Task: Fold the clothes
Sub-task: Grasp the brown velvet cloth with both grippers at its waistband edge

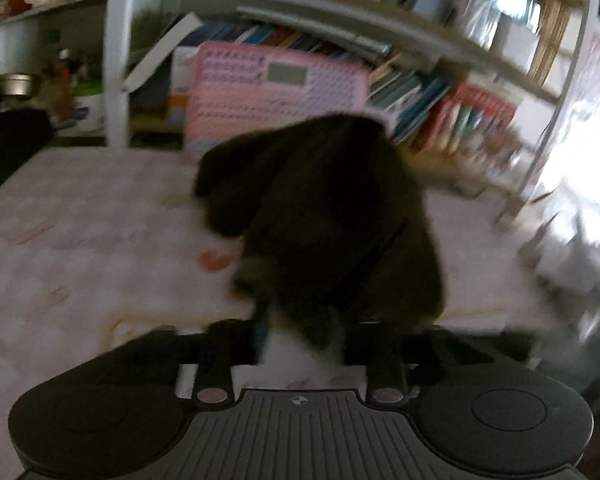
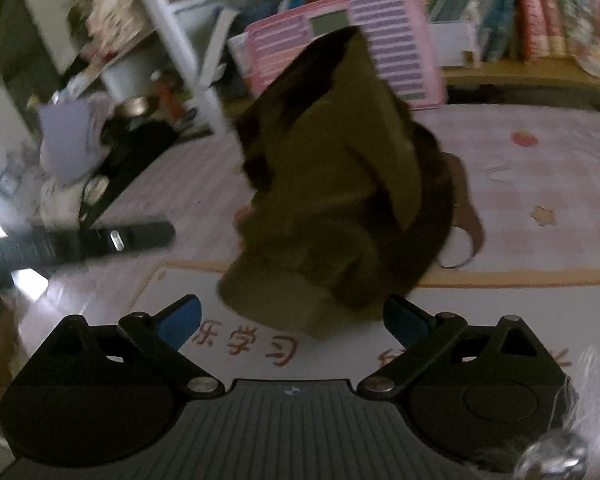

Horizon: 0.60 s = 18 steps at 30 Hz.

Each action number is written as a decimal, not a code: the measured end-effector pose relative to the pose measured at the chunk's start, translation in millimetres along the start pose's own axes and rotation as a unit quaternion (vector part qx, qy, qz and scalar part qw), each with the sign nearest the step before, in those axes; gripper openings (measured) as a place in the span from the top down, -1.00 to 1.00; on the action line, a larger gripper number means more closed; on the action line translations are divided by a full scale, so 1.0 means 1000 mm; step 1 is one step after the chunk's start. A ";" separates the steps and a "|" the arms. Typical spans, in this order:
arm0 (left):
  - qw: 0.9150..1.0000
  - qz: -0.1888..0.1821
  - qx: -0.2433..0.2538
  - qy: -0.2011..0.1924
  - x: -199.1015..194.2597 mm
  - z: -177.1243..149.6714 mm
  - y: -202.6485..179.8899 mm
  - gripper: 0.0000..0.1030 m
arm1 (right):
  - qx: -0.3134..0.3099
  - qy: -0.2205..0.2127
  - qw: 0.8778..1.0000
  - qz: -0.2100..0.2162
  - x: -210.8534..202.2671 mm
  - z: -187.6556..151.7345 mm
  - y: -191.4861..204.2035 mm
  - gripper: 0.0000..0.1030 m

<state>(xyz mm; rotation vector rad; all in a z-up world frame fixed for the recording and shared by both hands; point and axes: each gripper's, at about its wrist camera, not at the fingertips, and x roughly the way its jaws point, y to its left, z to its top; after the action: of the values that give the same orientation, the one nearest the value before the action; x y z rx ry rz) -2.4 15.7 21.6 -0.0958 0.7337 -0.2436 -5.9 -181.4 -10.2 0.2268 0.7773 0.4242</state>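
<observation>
Left of the white shelf post: a metal bowl (image 1: 15, 85), contents not visible. On the shelves behind (image 1: 380, 46): books in a row and a pink board (image 1: 276, 100) leaning at the table's back edge. Olive garment (image 2: 332, 200) heaped mid-table on the pink checked cover (image 2: 540, 152). Left gripper (image 1: 300, 340): fingers blurred, cloth over the gap, grip unclear. Right gripper (image 2: 292, 316): blue pads spread apart, holding nothing, garment's near edge just ahead.
</observation>
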 end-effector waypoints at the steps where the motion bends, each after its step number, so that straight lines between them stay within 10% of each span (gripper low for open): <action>1: 1.000 0.006 0.004 0.001 0.000 -0.004 0.001 0.01 | -0.012 0.003 1.000 -0.001 0.003 0.000 0.004 -0.91; 4: 1.000 0.010 0.018 0.000 0.003 -0.008 0.002 -0.09 | -0.046 0.001 0.998 -0.042 0.015 0.001 0.009 -0.61; 8: 0.998 0.025 0.050 -0.005 0.013 -0.006 0.000 -0.22 | -0.017 -0.035 0.995 -0.093 0.012 0.012 -0.010 0.61; 18: 0.980 0.035 0.191 0.035 0.066 -0.013 -0.024 -0.22 | 0.068 -0.081 0.983 -0.152 -0.015 0.019 -0.055 0.80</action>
<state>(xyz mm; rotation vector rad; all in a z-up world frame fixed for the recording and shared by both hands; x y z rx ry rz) 31.9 -24.6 -27.0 0.3046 0.7465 -0.3179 13.8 -238.6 -6.8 0.2616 0.6672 0.0628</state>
